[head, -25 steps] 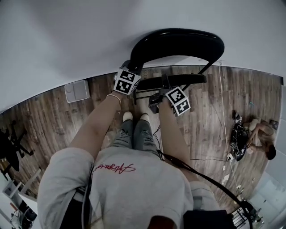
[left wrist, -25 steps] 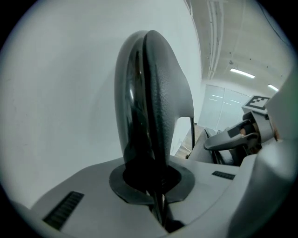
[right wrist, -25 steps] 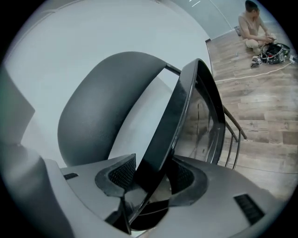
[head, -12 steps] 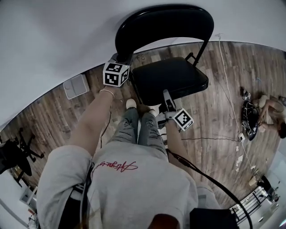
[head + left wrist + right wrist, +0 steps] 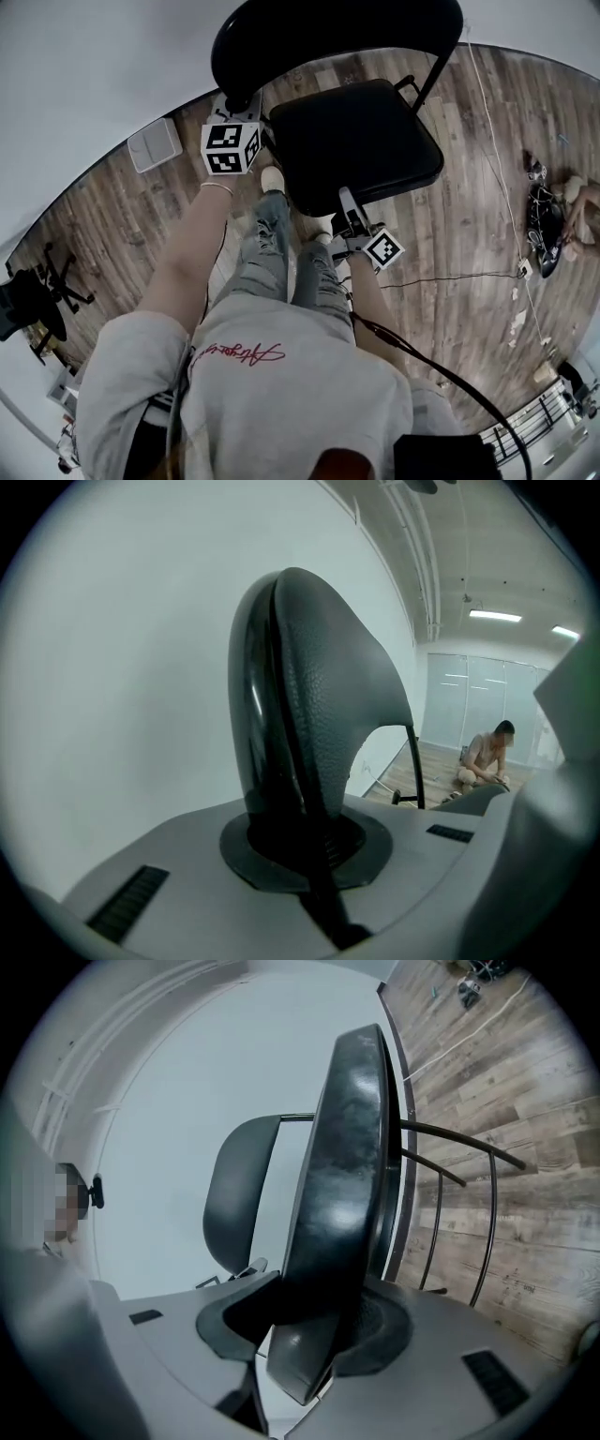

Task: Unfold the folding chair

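Since a second ago the seat (image 5: 356,141) of the folding chair (image 5: 427,89) has swung down from nearly folded against the backrest (image 5: 328,37) to roughly level, and the whole chair now sits closer to my feet.

My left gripper (image 5: 239,105) is clamped tight on the left end of the backrest. In the left gripper view the jaws of that left gripper (image 5: 305,846) are pinched together on the thin black edge, and the padded back rises straight up from between them.

My right gripper (image 5: 345,199) is at the seat's near front edge. In the right gripper view the jaws of the right gripper (image 5: 309,1335) stand moderately wide and are closing. The thick padded rim of the seat (image 5: 347,1176) is between the pads and against them. Beyond it I can see the backrest (image 5: 239,1194) and the thin metal leg tubes (image 5: 450,1232).

The chair stands on the wooden floor (image 5: 450,216) close to the white wall (image 5: 84,66), right in front of my legs. My pale shoe (image 5: 273,178) is just beside the seat's near left corner.

Further out, a flat white box (image 5: 155,143) lies on the floor to the left. A thin cable (image 5: 441,278) trails across the boards to the right. A person (image 5: 577,211) sits on the floor well away at the right edge, and a black stand (image 5: 37,300) is at the far left.
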